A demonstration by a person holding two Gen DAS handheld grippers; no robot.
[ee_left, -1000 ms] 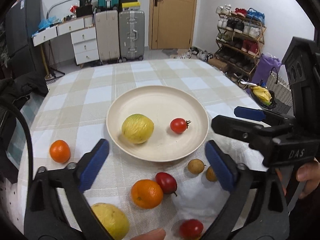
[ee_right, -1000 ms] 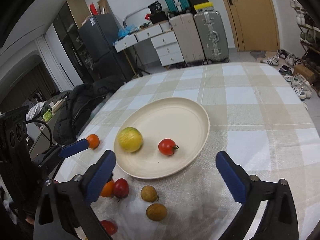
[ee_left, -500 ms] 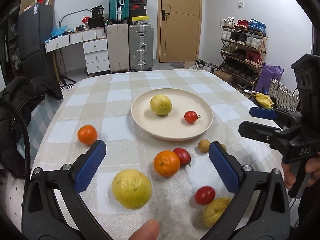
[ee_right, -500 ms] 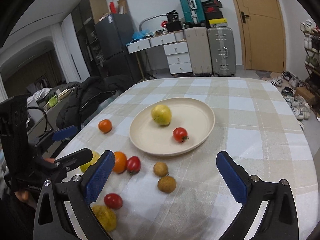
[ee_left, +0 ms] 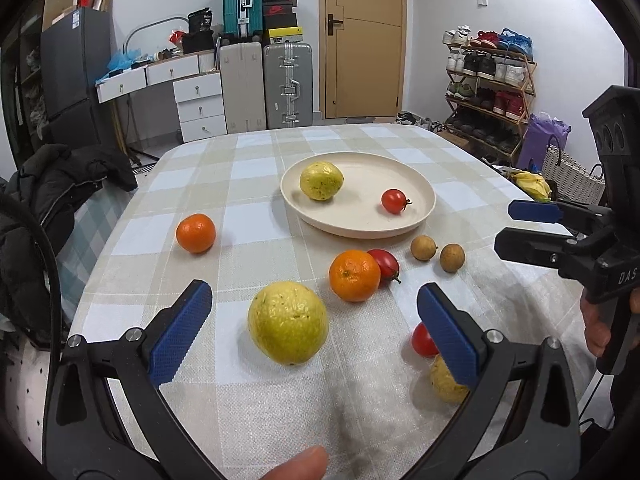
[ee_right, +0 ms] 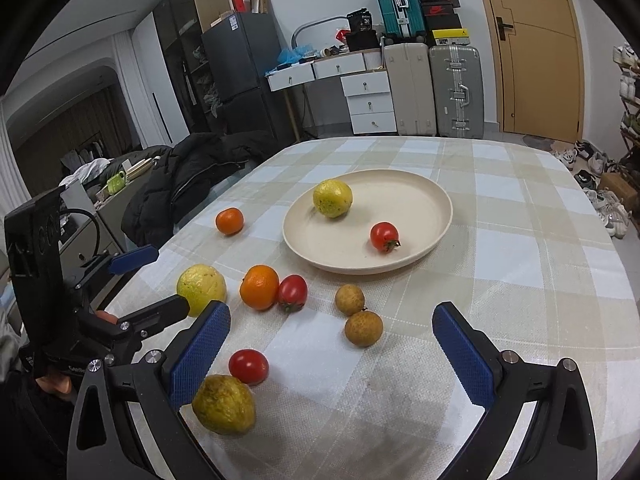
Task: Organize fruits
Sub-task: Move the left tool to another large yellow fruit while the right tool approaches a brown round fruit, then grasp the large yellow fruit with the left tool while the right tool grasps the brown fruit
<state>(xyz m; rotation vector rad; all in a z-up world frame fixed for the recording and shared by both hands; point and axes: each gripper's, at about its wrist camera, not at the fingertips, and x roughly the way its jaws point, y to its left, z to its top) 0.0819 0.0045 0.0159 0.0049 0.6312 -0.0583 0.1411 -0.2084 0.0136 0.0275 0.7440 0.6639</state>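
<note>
The checked tablecloth (ee_left: 256, 152) carries a cream plate (ee_left: 416, 184) holding one yellow guava (ee_left: 321, 180) and a cherry tomato (ee_left: 394, 201). The left gripper (ee_left: 314, 318), fingers spread and empty, hovers around a second guava (ee_left: 288, 322), perhaps without touching. The right gripper (ee_right: 332, 354) is also released, near two longans (ee_right: 356, 314).

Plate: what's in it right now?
The cream plate holds two items: a yellow-green guava toward its back left and a red tomato toward its front right, apart from each other. The near rim hides nothing of note; the plate's underside is unseen.
</note>
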